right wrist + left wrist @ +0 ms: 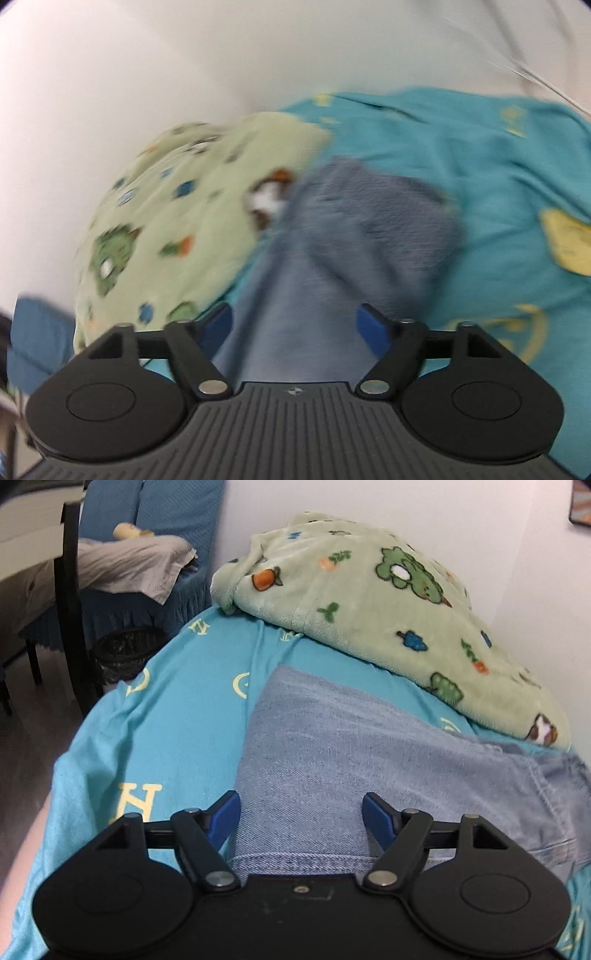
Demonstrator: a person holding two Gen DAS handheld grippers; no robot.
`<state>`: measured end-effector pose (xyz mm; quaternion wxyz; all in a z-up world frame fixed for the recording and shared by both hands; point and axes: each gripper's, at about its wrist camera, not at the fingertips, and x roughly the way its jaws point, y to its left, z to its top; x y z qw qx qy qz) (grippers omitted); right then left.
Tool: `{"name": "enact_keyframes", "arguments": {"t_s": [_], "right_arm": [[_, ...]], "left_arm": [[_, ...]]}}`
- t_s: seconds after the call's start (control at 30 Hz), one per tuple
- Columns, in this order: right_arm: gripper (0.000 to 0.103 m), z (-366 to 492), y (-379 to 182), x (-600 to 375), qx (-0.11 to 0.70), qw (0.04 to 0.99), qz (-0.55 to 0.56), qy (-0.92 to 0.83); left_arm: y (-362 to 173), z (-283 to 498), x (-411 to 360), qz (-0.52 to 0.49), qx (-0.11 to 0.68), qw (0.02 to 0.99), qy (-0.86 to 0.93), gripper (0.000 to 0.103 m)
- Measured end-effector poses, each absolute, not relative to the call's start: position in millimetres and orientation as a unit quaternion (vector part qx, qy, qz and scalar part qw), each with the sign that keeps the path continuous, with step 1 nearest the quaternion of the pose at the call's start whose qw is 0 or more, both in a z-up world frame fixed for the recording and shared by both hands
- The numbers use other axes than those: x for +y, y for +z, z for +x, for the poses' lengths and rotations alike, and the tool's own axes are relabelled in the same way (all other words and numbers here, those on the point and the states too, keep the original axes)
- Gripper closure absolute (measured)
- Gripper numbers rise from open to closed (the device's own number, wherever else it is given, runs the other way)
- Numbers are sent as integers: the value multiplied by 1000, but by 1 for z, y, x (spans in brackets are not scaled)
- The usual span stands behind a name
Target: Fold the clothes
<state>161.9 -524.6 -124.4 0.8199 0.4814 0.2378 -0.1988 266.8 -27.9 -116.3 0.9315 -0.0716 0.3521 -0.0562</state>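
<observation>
Light blue denim jeans (332, 746) lie flat on a turquoise bedsheet (177, 709) printed with yellow letters. My left gripper (301, 814) hovers over the near hem of the jeans, jaws open, blue pads clear of the cloth. In the blurred right wrist view the jeans (332, 251) lie with one part folded over itself. My right gripper (293, 325) stands open above them with nothing between its pads.
A green fleece blanket (369, 602) with cartoon prints is heaped against the white wall behind the jeans; it also shows as the blanket (177, 229) left of the jeans. A dark chair (70, 602), a black bin (125, 653) and blue-covered furniture (155, 524) stand beyond the bed's left edge.
</observation>
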Motion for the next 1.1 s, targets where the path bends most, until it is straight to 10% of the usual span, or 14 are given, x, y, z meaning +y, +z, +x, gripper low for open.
{"name": "enact_keyframes", "arguments": {"t_s": [0.47,0.67,1.1], "right_arm": [[18,199,-201,-575,227,808,500,-214],[61,203,-189,-559,211,850,418,-239],[74,204,-44,-424,82,964,200,-156]], "left_arm": [[-119,275,-27,-71,355,931,-33,30],[-108,271,-28,-59,342,938,-24,31],[-44,236,21,-110,274,955,-28,31]]}}
